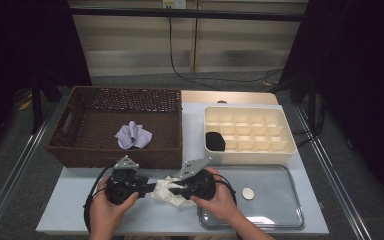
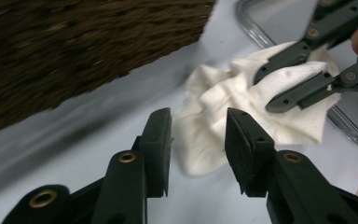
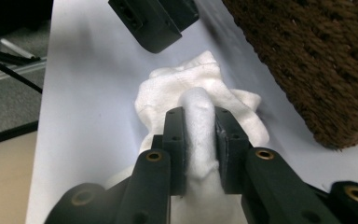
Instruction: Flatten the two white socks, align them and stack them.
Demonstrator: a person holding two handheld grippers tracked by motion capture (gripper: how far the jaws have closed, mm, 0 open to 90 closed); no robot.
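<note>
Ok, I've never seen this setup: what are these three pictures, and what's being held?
A person sits at a table holding a hand-held two-jaw gripper in each hand. The high view looks down from above. The other two come from cameras riding on each gripper.

The right gripper pinches a fold of the white cloth. The left gripper stands open just short of the cloth, touching nothing.

Also there: a brown wicker basket with a lilac cloth inside, a cream divided tray with something black in one compartment, and a clear lid with a small pale disc on it.
</note>
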